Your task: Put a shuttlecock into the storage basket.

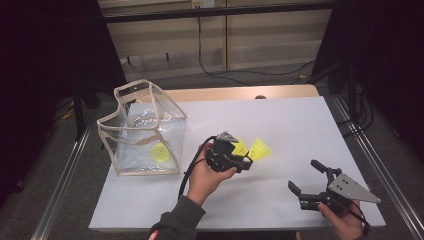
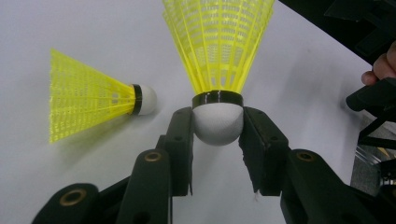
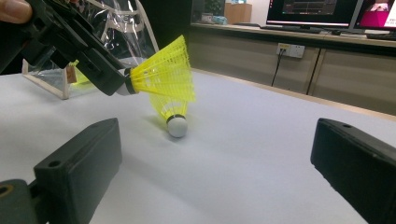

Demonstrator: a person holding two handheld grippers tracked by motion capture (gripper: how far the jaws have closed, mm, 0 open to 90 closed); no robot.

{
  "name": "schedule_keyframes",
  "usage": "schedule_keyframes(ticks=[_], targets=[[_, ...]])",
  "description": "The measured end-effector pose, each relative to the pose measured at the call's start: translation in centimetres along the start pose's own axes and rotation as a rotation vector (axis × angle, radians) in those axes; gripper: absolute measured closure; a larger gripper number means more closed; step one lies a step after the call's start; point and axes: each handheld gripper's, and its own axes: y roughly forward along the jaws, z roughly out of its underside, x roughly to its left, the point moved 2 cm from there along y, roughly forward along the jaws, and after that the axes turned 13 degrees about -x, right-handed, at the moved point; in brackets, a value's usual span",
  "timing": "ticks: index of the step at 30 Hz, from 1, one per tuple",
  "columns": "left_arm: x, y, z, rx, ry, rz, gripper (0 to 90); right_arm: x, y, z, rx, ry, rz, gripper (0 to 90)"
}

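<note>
One yellow shuttlecock (image 1: 159,151) already lies in the clear bag (image 1: 145,131) at nine o'clock. The left hand-held gripper (image 2: 218,140) clamps a second shuttlecock (image 2: 218,56) by its cork; a third (image 2: 93,95) waits on the worktop (image 1: 300,130). The right hand-held gripper (image 1: 307,177) gapes, empty

Left gripper (image 1: 246,159) held mid-table, above surface, jaws pointing right, pads pressed on both sides of white cork of held shuttlecock (image 2: 218,122). Left hand (image 1: 207,176) wrapped round gripper body, dark sleeve at wrist. Right gripper (image 1: 306,176) low at near right edge, jaws spread wide, nothing between them.
</note>
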Motion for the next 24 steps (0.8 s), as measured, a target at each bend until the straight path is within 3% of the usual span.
schedule_keyframes(ticks=[24], targets=[[1.2, -2.3, -1.5, 0.003, -0.013, -0.034, 65.0, 0.0, 0.0, 0.0, 0.001, -0.001, -0.002, 1.9]])
